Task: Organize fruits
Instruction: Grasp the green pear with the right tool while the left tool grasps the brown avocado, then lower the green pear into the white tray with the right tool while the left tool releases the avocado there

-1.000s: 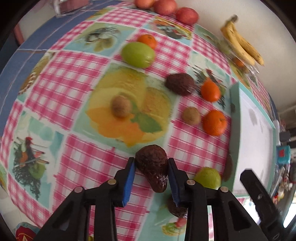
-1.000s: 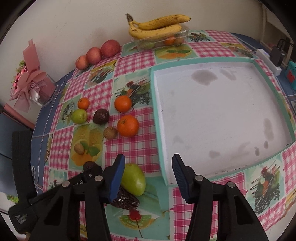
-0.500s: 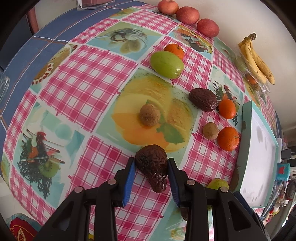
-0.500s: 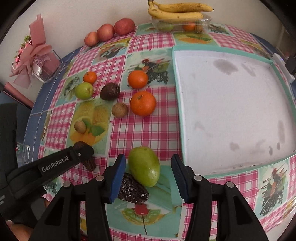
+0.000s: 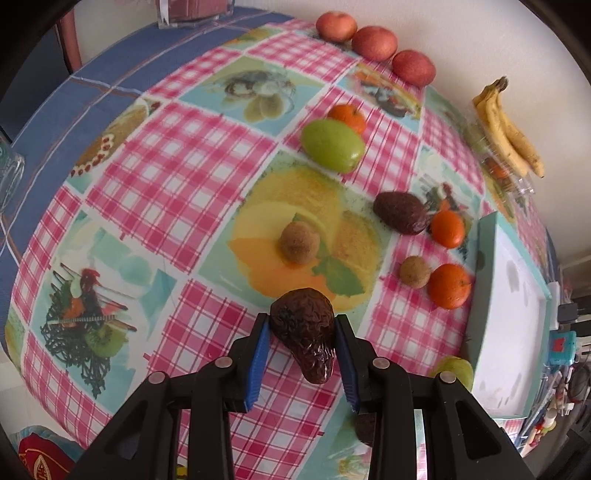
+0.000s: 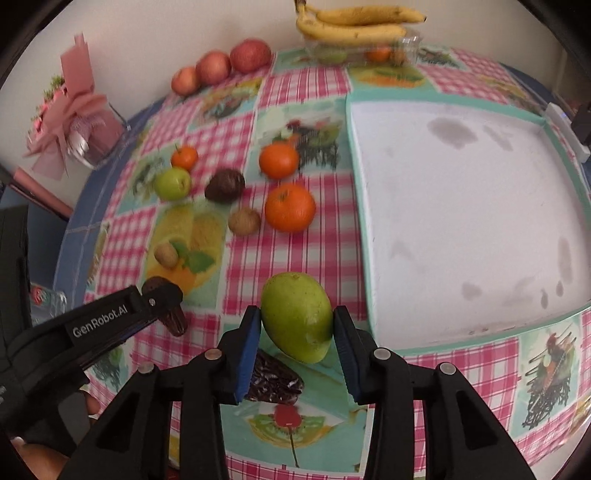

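In the left wrist view my left gripper [image 5: 301, 347] is shut on a dark wrinkled avocado [image 5: 303, 328], held just above the checked tablecloth. The right wrist view shows that gripper [image 6: 162, 299] from the side at the left, the avocado [image 6: 175, 321] hanging from it. My right gripper [image 6: 297, 332] has both blue pads pressed against a green mango [image 6: 295, 317] beside the near left corner of the white tray [image 6: 461, 206]. A second dark avocado [image 6: 273, 382] lies under the right gripper's left finger. The mango [image 5: 452, 371] also peeks out beside the tray rim [image 5: 484, 280].
Loose on the cloth lie two oranges [image 6: 290, 206] [image 6: 279, 160], a small orange [image 6: 184, 157], two kiwis [image 6: 243, 220] [image 6: 166, 254], another avocado [image 6: 224, 185] and a green fruit [image 6: 173, 183]. Three apples [image 6: 218, 66] and bananas [image 6: 354, 24] on a clear box stand by the wall.
The right gripper has moved forward over the green mango and its fingers have narrowed onto it. The left gripper, still holding the avocado, has drawn back from the tray.
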A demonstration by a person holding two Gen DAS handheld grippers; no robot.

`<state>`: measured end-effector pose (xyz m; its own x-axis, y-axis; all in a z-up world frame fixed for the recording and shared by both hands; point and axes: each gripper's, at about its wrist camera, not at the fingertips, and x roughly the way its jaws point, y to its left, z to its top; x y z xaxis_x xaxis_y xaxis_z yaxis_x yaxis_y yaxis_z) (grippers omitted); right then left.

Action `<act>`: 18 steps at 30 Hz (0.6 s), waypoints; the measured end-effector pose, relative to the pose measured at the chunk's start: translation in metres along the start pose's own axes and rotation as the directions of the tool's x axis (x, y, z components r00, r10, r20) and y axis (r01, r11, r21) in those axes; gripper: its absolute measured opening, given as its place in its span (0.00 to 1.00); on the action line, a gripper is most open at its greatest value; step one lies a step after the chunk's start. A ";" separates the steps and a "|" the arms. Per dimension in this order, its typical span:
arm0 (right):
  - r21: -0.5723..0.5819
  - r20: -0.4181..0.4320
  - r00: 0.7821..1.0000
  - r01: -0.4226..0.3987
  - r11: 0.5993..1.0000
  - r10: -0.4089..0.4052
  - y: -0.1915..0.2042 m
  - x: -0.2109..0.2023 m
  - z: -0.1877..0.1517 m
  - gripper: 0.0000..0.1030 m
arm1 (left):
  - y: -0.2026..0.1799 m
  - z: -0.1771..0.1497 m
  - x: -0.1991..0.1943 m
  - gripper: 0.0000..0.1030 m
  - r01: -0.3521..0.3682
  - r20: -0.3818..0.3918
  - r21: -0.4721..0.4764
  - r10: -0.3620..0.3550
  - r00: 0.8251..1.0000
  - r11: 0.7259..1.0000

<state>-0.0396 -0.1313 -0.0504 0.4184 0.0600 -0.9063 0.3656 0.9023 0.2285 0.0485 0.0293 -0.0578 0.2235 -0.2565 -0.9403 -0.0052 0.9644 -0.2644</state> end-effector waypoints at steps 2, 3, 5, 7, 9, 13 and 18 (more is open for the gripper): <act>0.012 0.037 0.999 0.008 1.000 -0.008 -0.002 -0.010 0.003 0.40 | -0.001 0.001 -0.007 0.36 0.009 0.025 0.008 -0.009 1.000 1.000; 0.020 0.053 0.999 0.010 1.000 -0.012 -0.003 -0.014 0.004 0.40 | -0.002 0.002 -0.011 0.36 0.016 0.039 0.012 -0.017 0.999 1.000; 0.040 0.088 0.996 0.022 0.999 -0.025 -0.008 -0.022 0.008 0.40 | -0.002 0.004 -0.018 0.36 0.032 0.060 0.015 -0.033 0.998 0.999; 0.070 0.124 0.990 0.055 0.996 -0.064 -0.017 -0.030 0.012 0.40 | -0.006 0.005 -0.023 0.36 0.037 0.076 0.031 -0.040 0.996 0.999; 0.110 0.153 0.983 0.088 0.990 -0.105 -0.027 -0.038 0.014 0.40 | -0.012 0.005 -0.026 0.36 0.055 0.079 0.049 -0.058 0.995 0.997; 0.199 0.171 0.958 0.197 0.960 -0.231 -0.057 -0.048 0.018 0.40 | -0.031 0.001 -0.027 0.36 0.078 0.072 0.114 -0.087 0.994 0.990; 0.324 0.143 0.938 0.258 0.910 -0.317 -0.100 -0.053 0.020 0.40 | -0.067 -0.008 -0.027 0.36 0.104 0.057 0.222 -0.120 0.991 0.969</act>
<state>-0.0814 -0.2329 -0.0180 0.3954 -0.2904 -0.8714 0.7098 0.6987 0.0892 0.0354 -0.0288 -0.0164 0.2775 -0.3661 -0.8882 0.2345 0.9224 -0.3069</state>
